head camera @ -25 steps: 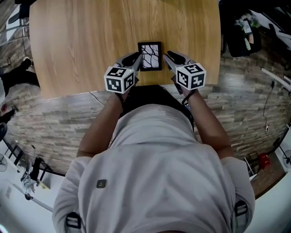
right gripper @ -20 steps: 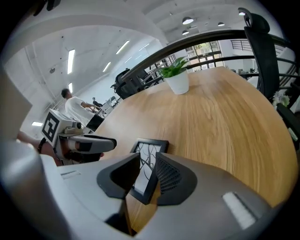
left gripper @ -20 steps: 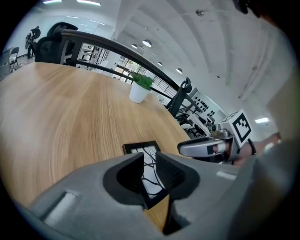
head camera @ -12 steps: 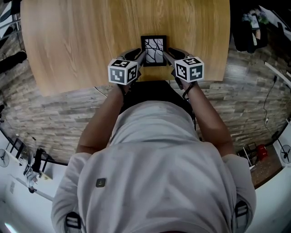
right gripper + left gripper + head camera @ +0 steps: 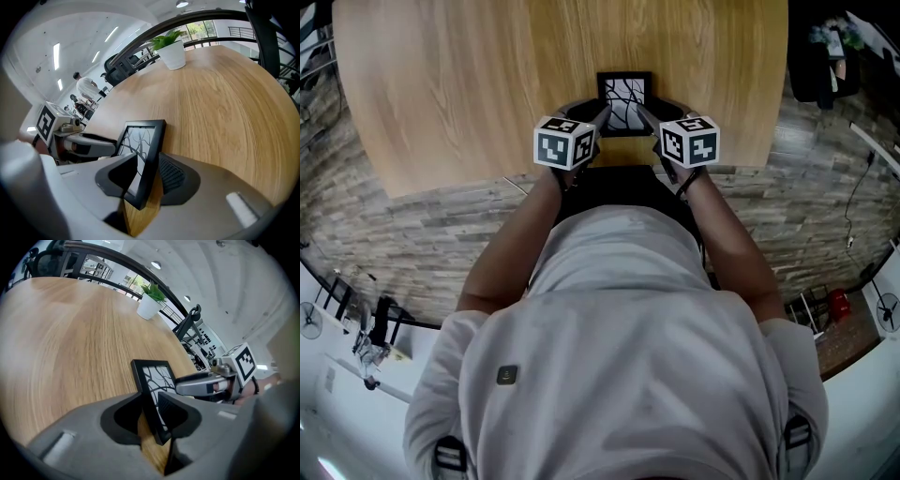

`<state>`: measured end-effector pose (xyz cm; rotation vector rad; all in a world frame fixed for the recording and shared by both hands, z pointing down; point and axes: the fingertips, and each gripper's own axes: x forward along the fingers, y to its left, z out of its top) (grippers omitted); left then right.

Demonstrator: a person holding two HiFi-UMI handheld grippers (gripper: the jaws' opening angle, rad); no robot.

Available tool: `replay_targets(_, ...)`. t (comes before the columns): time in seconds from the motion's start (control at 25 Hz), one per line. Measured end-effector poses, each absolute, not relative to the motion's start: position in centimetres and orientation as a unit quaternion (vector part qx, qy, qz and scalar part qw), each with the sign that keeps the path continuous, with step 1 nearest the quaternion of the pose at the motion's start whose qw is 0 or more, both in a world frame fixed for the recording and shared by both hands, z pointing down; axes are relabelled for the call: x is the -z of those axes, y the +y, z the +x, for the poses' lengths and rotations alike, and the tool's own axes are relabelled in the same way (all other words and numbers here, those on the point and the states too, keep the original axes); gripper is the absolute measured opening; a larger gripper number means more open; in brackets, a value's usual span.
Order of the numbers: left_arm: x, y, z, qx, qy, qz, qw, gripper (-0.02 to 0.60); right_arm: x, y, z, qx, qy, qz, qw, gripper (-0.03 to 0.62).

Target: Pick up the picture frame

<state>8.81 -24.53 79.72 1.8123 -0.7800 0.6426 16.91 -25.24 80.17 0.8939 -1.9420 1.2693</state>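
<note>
Step judged: pre-grasp, frame not yet gripped. Left gripper (image 5: pixel 150 397) and right gripper (image 5: pixel 149 157) spread wide, jaws just been opening. Side edges of picture frame (image 5: pixel 625 98) straddled, one per gripper, pads not seen pressing. Next: both pairs to be closed evenly on edges, then lifted level. Frame: small, black border, white print with dark branch lines, set on wooden table (image 5: pixel 469 84) near front edge. Potted plant (image 5: pixel 150 305) far behind.
</note>
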Motion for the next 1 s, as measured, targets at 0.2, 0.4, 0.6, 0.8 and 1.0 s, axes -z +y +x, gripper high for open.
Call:
replay_targets(0.2,-80.2,-24.8,8.8,-0.282,-0.327,0.749,0.503,0.115,-80.4,-25.3,16.9,-0.478,-0.73,0.366,0.322,0.147)
replay_targets(0.4,-80.2,-24.8,8.8,-0.294,-0.336,0.748,0.491,0.103,-80.6,-25.3,17.3,-0.472,-0.723,0.379,0.333,0.107)
replay_targets(0.6,-80.3,-25.0,8.6,-0.275,-0.349,0.741,0.504,0.094,-80.6,-25.4,17.2,-0.471,-0.728,0.38,0.321,0.101)
replay_targets(0.8,-80.3,-25.1,8.6,-0.26,-0.353,0.739,0.512,0.087,-80.5,-25.6,17.3,-0.469,-0.731,0.389,0.306,0.095)
replay_targets(1.0,-79.2,-25.1,8.5,-0.252,-0.374,0.74,0.499,0.078,-78.6,-25.9,17.3,-0.447,-0.743,0.403,0.293,0.091)
